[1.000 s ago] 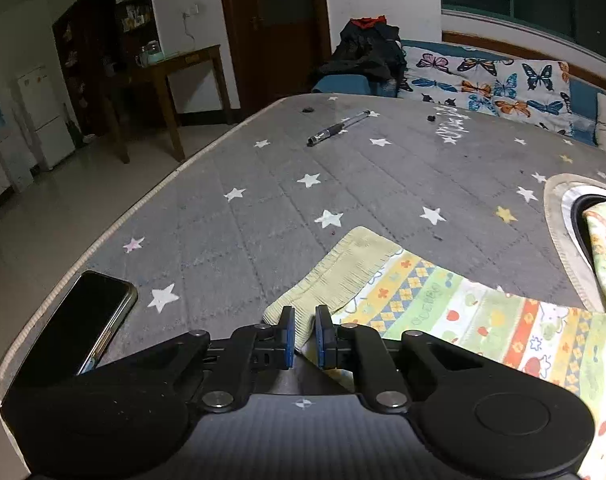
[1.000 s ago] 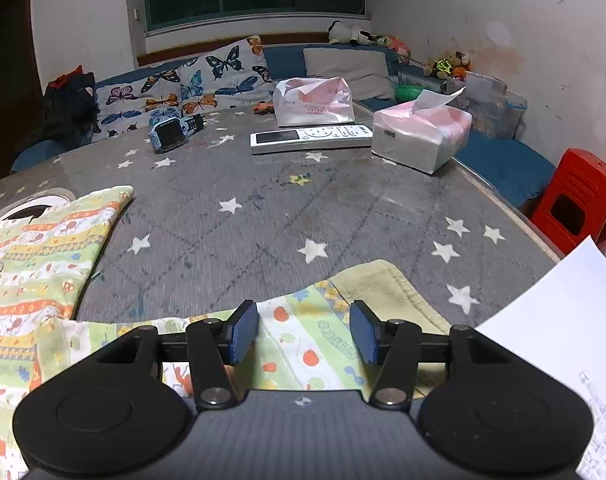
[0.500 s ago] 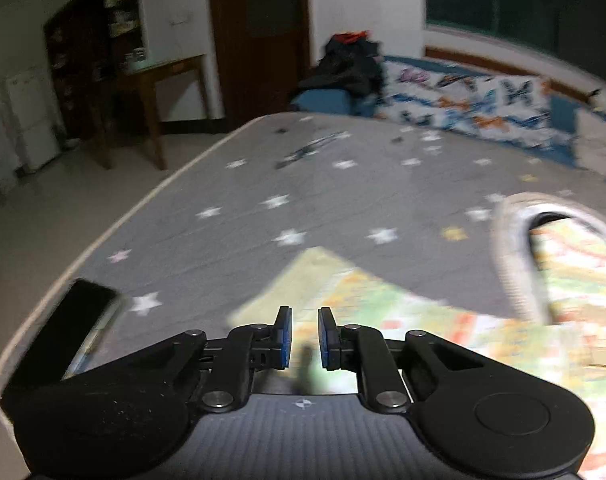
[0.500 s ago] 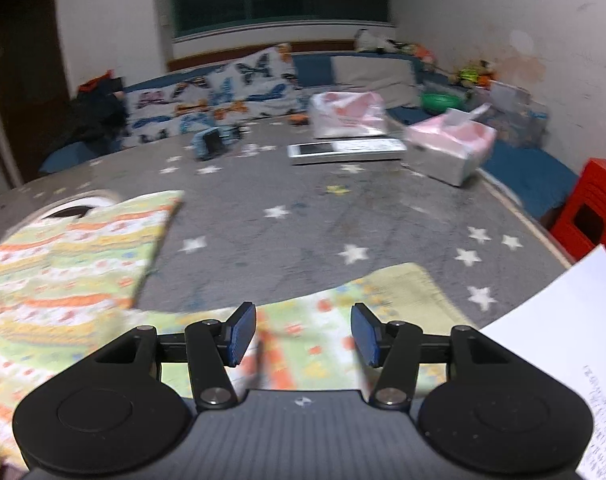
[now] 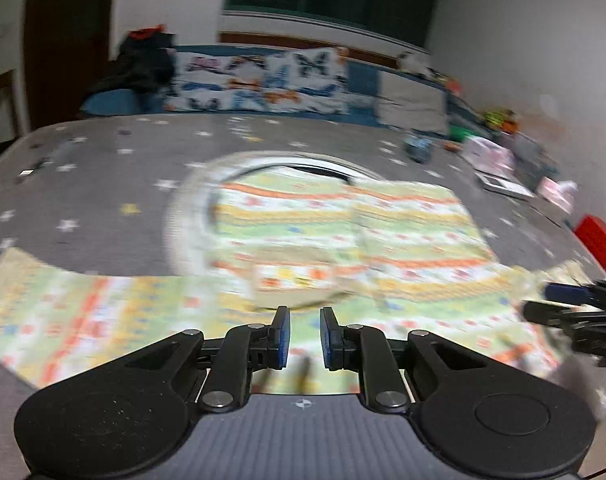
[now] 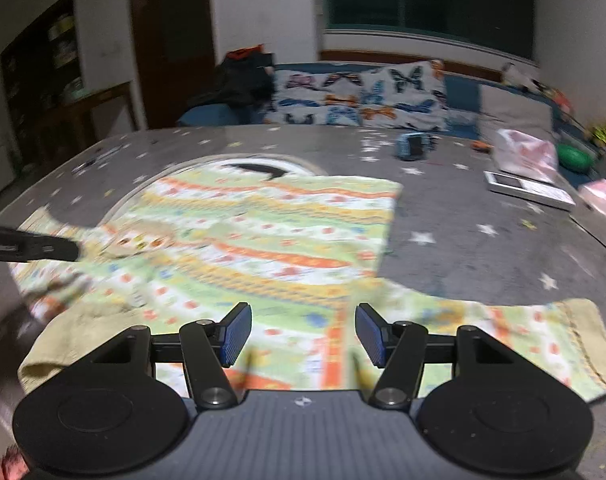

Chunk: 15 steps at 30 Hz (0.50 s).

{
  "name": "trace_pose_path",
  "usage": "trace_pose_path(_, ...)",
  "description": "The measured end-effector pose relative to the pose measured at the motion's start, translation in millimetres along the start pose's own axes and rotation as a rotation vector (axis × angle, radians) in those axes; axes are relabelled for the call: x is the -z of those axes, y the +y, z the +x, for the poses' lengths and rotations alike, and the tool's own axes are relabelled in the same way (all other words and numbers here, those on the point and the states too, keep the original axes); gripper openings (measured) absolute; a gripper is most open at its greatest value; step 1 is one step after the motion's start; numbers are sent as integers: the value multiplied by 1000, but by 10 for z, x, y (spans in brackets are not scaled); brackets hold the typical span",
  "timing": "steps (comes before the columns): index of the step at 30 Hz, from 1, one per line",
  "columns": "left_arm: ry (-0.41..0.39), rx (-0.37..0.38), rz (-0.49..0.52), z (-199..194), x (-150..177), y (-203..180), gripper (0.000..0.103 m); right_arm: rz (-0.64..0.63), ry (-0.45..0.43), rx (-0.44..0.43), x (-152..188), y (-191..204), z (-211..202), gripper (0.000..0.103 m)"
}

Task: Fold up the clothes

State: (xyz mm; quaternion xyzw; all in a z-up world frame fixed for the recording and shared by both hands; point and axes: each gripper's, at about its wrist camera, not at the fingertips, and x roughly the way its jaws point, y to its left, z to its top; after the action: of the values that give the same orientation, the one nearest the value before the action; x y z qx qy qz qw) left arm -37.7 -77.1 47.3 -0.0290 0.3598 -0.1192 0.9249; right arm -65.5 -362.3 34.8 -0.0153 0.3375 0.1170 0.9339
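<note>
Both views were blurred by motion. Within 1 s both cameras swung from the sleeve ends toward 12 o'clock, over the body of the garment (image 6: 271, 240), which lay spread on the grey star cover (image 6: 463, 208), collar at 12 o'clock. The left gripper (image 5: 305, 336) was nearly pressed together, pinching nothing visible; the right gripper (image 6: 303, 334) was spread, empty. Likely repositioning between folds.

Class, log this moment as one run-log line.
task: fold clothes | left gripper: narrow gap, empty | right gripper: open, empty | garment: spread on bed | views blurred
</note>
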Motion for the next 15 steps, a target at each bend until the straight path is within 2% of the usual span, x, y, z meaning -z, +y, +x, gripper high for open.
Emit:
trace_pose_path(5,29,49,101,119,132,-302,18,-63,13,-34,77,248,21,59)
trace_pose_path(9,49,26,186,174,288,-447,18,-116,38,-25,162,351,55,59)
trace_pose_path(15,40,23,225,147,326,-478,18,-208,23,16,253,458,6,59)
